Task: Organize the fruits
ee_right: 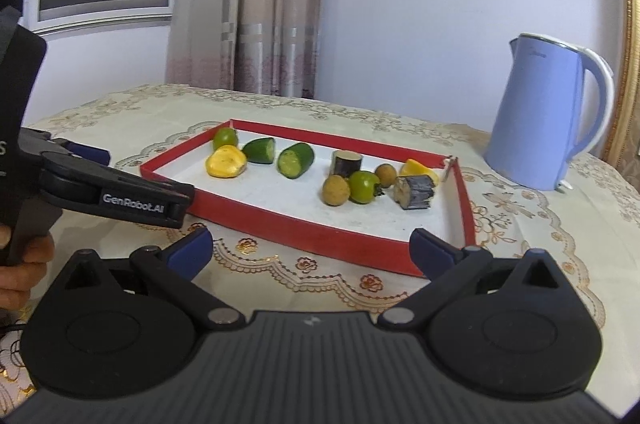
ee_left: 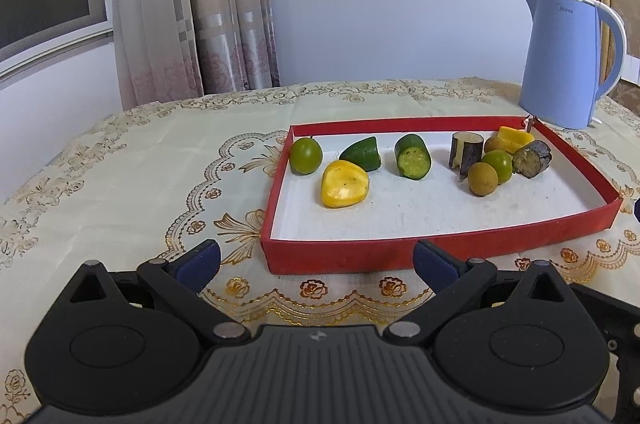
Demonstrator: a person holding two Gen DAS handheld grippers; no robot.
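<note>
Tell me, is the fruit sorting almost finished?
All the pieces already lie inside the red tray. Nothing is in hand: the left gripper and right gripper are open and empty. The mixed cluster by the brown fruit looks unsorted, so probably not.

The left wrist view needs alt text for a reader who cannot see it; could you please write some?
A shallow red tray on a floral tablecloth holds cut fruit pieces: green, yellow and dark ones. The left tongs sit open and empty in front of it, and a blue kettle stands behind.
</note>
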